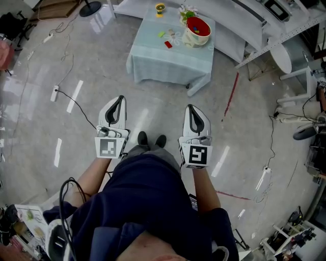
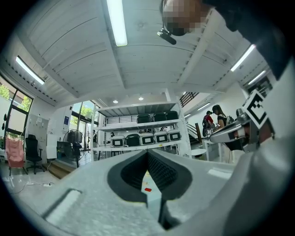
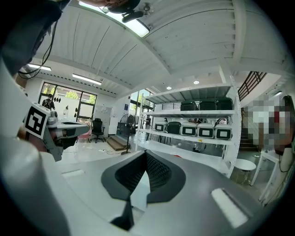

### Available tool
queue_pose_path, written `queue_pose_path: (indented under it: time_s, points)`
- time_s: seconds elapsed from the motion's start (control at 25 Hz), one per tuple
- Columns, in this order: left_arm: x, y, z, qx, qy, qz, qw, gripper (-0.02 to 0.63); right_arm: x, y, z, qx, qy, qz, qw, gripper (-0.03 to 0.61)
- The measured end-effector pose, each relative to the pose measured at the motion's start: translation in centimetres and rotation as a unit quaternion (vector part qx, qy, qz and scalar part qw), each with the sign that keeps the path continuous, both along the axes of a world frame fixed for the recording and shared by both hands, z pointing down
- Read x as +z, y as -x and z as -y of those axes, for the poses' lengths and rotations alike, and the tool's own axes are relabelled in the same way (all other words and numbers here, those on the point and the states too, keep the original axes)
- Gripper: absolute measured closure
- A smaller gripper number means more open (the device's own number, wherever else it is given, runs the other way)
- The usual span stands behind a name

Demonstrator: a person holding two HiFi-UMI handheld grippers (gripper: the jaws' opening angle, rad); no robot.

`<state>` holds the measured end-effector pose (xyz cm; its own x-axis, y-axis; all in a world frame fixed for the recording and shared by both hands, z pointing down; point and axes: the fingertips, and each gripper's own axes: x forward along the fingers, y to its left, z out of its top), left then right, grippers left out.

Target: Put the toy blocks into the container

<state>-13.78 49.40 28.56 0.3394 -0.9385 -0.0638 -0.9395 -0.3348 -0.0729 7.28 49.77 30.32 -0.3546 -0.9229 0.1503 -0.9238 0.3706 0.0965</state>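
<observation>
The left gripper (image 1: 120, 98) is closed, jaws pressed tip to tip, nothing between them. The right gripper (image 1: 190, 107) is the same story: jaws together, empty. Both are held out side by side, roughly level, each with its marker cube (image 1: 107, 147) at the near end.

Just behind and between them are the person's shoes (image 1: 152, 138) on the pale floor (image 1: 102, 66). Off to the left of the left gripper, a cable (image 1: 76, 103) trails across that floor.

Well ahead of both tips stands the table (image 1: 153, 58) under a light cloth, well apart from the grippers. On it, straight ahead of the right gripper, sits the container (image 1: 206, 31), red inside, with a few coloured blocks (image 1: 195, 26) already in it. Just left of the container, ahead of the gap between the grippers, loose ones lie on the cloth: a red block (image 1: 168, 44), a green block (image 1: 161, 34), and some pale pieces (image 1: 175, 35) too small to make out. A yellow thing (image 1: 160, 8) stands at the table's far edge.

Farther ahead again, the gripper views show shelves (image 2: 143, 133) loaded with dark cases.
</observation>
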Motion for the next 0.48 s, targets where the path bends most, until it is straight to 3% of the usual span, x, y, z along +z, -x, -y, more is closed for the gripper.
queue_pose_path:
  time_s: [0.32, 0.48]
  points:
    - [0.4, 1.6, 2.2, 0.0, 0.002, -0.002, 1.0, 0.611, -0.6, 2.6, 2.0, -0.025, -0.025, -0.017, 0.999, 0.575]
    - [0.5, 1.6, 1.7, -0.001, 0.002, 0.004, 1.0, 0.611, -0.7, 2.6, 1.6, -0.037, -0.022, -0.008, 0.999, 0.539]
